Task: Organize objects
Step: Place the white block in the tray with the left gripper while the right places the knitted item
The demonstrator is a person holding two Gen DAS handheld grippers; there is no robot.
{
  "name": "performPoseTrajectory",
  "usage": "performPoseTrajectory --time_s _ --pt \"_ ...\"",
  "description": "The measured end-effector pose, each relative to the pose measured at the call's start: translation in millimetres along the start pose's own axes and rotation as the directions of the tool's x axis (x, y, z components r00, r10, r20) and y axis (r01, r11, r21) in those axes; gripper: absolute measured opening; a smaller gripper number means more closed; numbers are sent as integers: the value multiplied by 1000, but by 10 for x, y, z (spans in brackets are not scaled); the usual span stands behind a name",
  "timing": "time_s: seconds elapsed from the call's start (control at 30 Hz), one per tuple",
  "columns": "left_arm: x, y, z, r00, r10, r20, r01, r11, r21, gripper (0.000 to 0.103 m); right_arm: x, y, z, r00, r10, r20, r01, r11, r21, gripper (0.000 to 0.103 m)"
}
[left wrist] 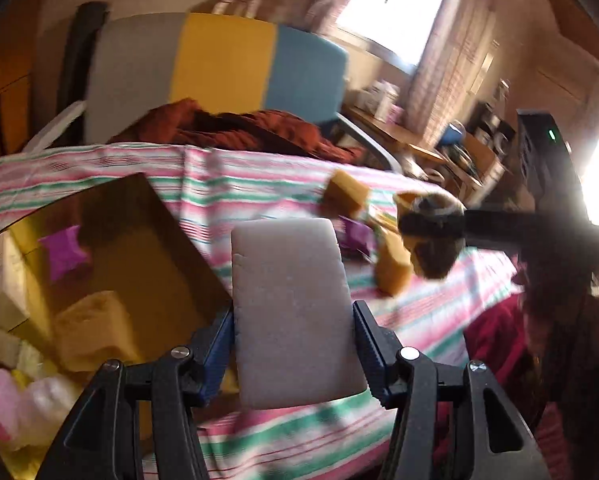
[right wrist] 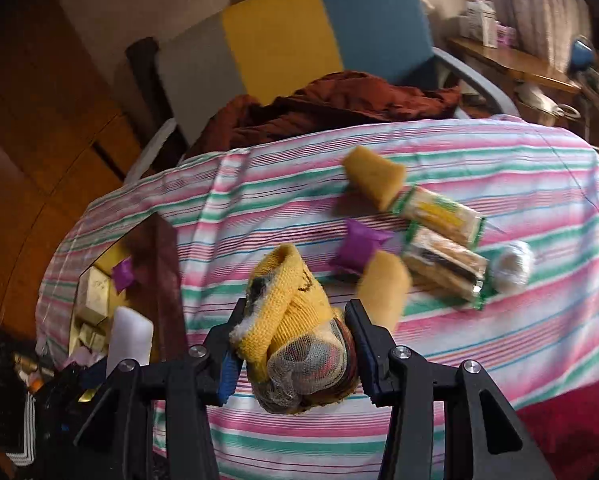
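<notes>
My left gripper (left wrist: 293, 332) is shut on a white foam block (left wrist: 291, 304) and holds it above the striped cloth, just right of an open cardboard box (left wrist: 147, 248). My right gripper (right wrist: 295, 344) is shut on a rolled yellow sock bundle (right wrist: 295, 320) above the cloth; it also shows in the left wrist view (left wrist: 431, 228). On the cloth lie two yellow sponges (right wrist: 375, 176) (right wrist: 387, 284), a purple packet (right wrist: 359, 248), two cracker packs (right wrist: 439, 212) and a white ball (right wrist: 513, 266). The white block shows at the box in the right wrist view (right wrist: 129, 336).
The box holds a yellow sponge (left wrist: 91, 328), a purple packet (left wrist: 65, 252), small cartons (left wrist: 3, 280) and pale items. A grey, yellow and blue chair (right wrist: 283, 40) with a rust-red garment (right wrist: 331, 104) stands behind the table. A cluttered wooden shelf (left wrist: 459, 152) is at the right.
</notes>
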State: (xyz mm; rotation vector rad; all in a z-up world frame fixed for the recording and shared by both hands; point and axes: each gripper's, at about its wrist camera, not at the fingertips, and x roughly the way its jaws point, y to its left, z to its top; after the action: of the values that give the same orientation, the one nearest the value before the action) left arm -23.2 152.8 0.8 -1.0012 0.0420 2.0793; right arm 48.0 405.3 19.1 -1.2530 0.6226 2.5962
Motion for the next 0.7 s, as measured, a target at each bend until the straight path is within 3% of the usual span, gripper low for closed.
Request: performPoseTrajectory --time_s 0.17,0.33,0.5,0.63,0.7 --pt "-131 549 203 986 159 39 -155 984 -89 58 367 746 66 991 110 -70 -118 984 -131 48" --pt "-127 1178 384 946 324 26 -312 928 -204 58 704 1326 158 983 145 -116 -168 960 -224 48" --pt "-53 1596 468 918 397 -5 -384 886 -261 62 915 1668 126 972 164 -169 -206 940 -272 48" --pt "42 1873 492 928 369 -56 -367 873 -321 81 1069 1801 -32 957 160 -242 -228 930 -289 51" --pt "4 1894 452 923 381 -44 -373 865 -335 82 1130 1830 -117 952 154 -264 -230 929 -290 63"
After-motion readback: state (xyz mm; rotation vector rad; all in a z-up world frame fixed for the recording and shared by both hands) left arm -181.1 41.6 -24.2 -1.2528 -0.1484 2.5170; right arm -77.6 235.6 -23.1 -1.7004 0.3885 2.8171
